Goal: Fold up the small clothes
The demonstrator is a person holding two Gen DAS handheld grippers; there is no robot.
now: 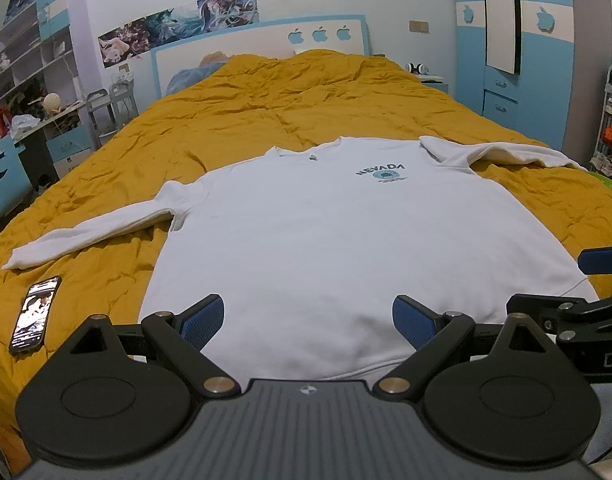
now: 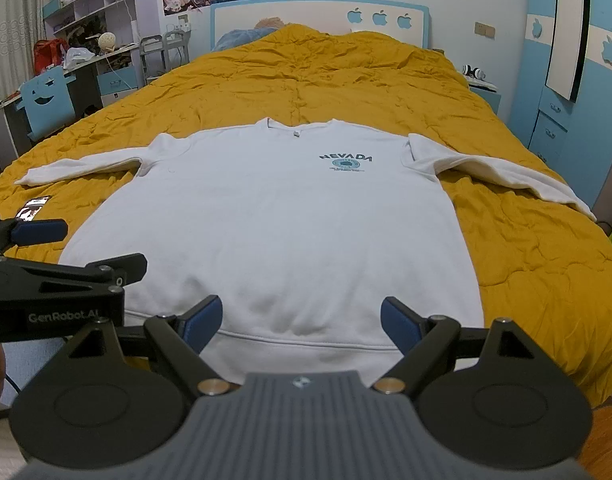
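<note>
Sweatshirt, just one, white, lies flat and face up on the yellow bed, both sleeves out. One phone sits off its left sleeve. Left gripper and right gripper hover over the hem, jaws spread apart, nothing held.
</note>
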